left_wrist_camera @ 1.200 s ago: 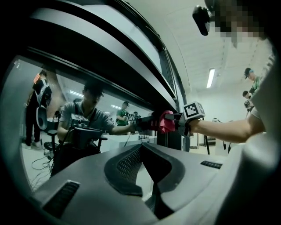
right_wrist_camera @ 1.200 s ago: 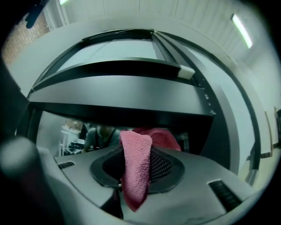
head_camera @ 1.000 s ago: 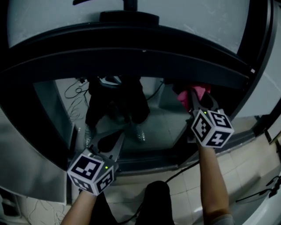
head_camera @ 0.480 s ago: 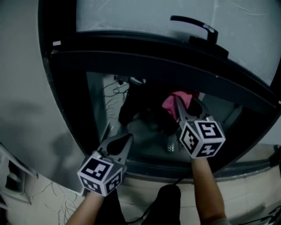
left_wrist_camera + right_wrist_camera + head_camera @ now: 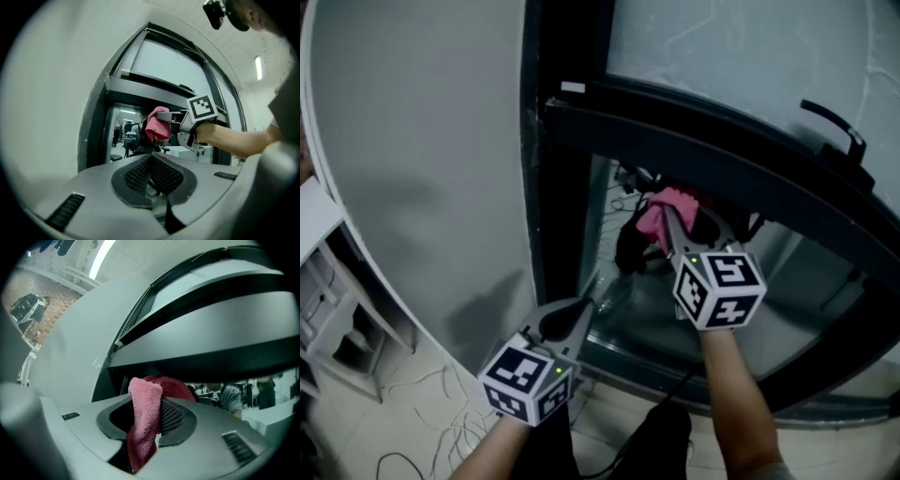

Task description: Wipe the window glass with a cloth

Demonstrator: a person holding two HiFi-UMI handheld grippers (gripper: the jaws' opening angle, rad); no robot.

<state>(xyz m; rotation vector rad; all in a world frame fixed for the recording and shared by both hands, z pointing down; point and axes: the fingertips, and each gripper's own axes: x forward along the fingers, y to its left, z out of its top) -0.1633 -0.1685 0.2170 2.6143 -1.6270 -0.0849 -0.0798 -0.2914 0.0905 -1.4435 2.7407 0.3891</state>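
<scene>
A pink cloth (image 5: pixel 661 212) is pressed against the lower window glass (image 5: pixel 787 272), close under the dark crossbar of the frame. My right gripper (image 5: pixel 667 223) is shut on the cloth, which hangs out between its jaws in the right gripper view as a pink cloth (image 5: pixel 143 423). The left gripper view shows the same cloth (image 5: pixel 157 125) and the right gripper's marker cube (image 5: pixel 203 107) ahead. My left gripper (image 5: pixel 572 314) is lower and to the left, near the bottom of the frame, shut with nothing between its jaws.
A black window frame (image 5: pixel 553 187) runs up the left of the glass beside a plain grey wall (image 5: pixel 412 141). A dark handle (image 5: pixel 834 122) sits on the upper pane at right. Cables (image 5: pixel 441 431) lie on the tiled floor. White shelving (image 5: pixel 328 309) stands at far left.
My right gripper has carried the cloth leftward along the glass, toward the frame's left upright. The head view has swung left too, showing more wall. The left gripper stays low.
</scene>
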